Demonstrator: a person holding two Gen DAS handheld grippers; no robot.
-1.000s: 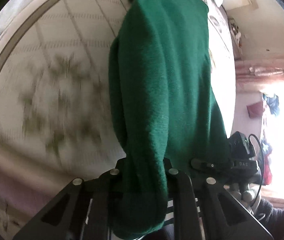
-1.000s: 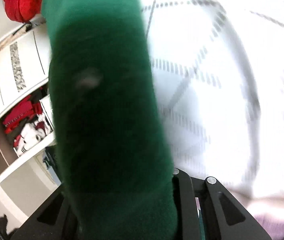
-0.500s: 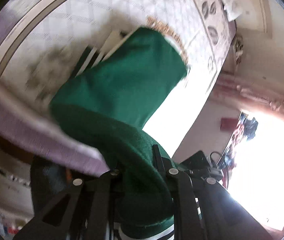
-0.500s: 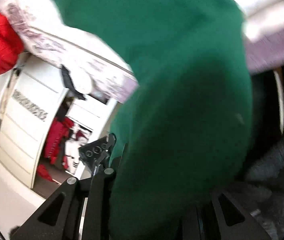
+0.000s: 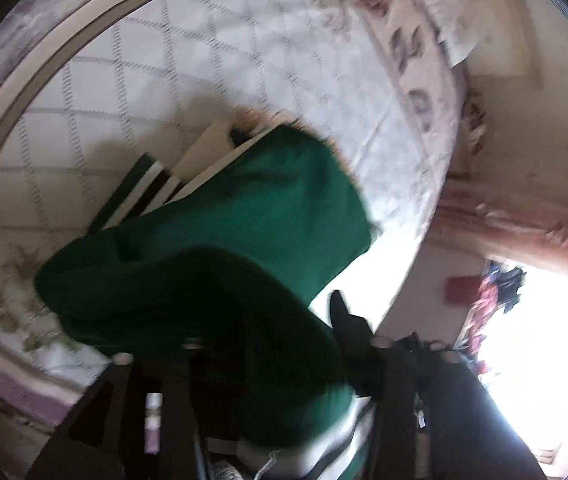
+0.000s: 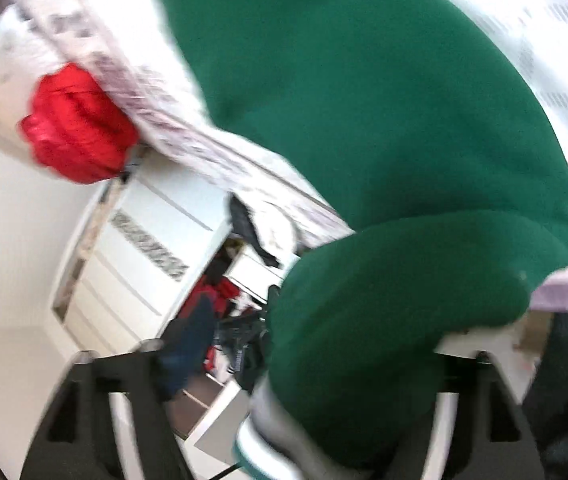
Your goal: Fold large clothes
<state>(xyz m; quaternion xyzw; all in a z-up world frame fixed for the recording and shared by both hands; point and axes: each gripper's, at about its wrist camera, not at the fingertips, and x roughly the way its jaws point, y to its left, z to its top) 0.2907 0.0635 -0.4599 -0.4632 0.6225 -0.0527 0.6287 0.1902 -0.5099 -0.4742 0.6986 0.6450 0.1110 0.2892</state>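
Green fleece of the sweater [image 5: 219, 240] fills the space between the fingers of our left gripper [image 5: 284, 360], which stand apart, so we cannot tell if they pinch it. In our right gripper [image 6: 284, 364] the fingers are also wide apart, the same sweater [image 6: 384, 160] bunched between them. From both grippers the sweater runs out onto the white checked bedcover [image 5: 163, 80], over a striped garment [image 5: 143, 184]; a red cloth [image 6: 75, 124] lies beyond the bedcover's edge.
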